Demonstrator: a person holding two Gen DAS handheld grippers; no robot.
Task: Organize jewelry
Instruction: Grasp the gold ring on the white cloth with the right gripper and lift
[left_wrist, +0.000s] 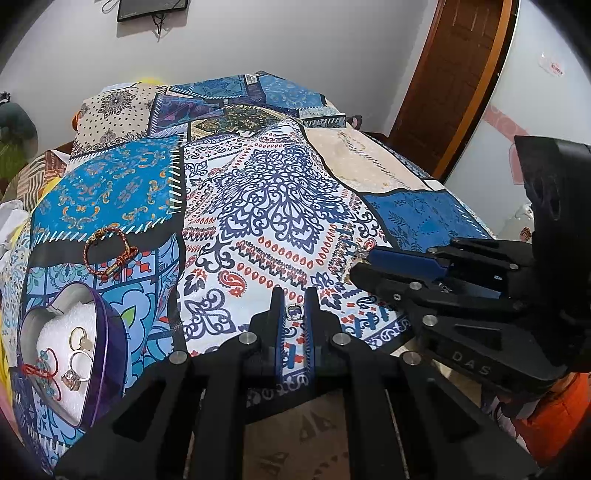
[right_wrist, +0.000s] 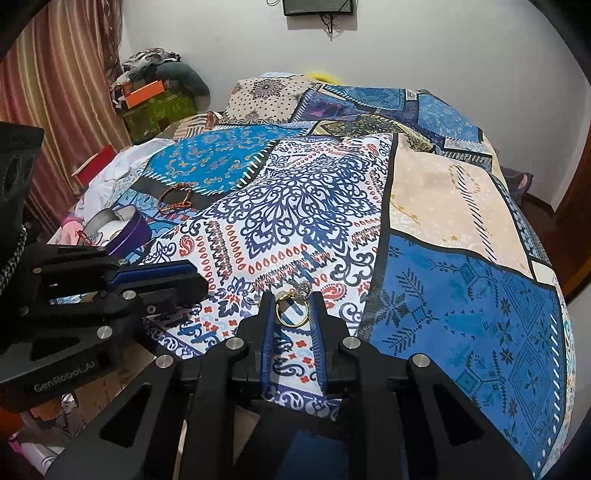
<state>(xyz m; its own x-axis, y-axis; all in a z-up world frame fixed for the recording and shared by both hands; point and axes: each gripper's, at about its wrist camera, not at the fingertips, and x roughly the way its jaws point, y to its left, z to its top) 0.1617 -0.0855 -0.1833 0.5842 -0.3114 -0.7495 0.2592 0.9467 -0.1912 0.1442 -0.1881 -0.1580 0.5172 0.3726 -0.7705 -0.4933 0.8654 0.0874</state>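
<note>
We find a gold ring (right_wrist: 291, 312) pinched between the tips of the right gripper (right_wrist: 293, 302), its jaws clenched on the band, low over the patterned bedspread (right_wrist: 461, 295); a small sparkly piece (right_wrist: 303, 287) sits just beyond the ring, touching it or nearly so (we cannot tell which). The left gripper (left_wrist: 294, 301) grasps a small silver ring (left_wrist: 294, 312) between its fingertips, also just above the cloth. The two grippers sit near each other at the bed's near edge, the right one at the left one's right side.

Off to the left rests a heart-shaped purple tin (left_wrist: 110, 354) lined with white foam, holding several rings (left_wrist: 79, 354) and a red cord bracelet (left_wrist: 44, 371). Just beyond the tin, a braided red bracelet (left_wrist: 107, 253) lies apart on the bedspread. A wooden door (left_wrist: 454, 77) stands to the far right.
</note>
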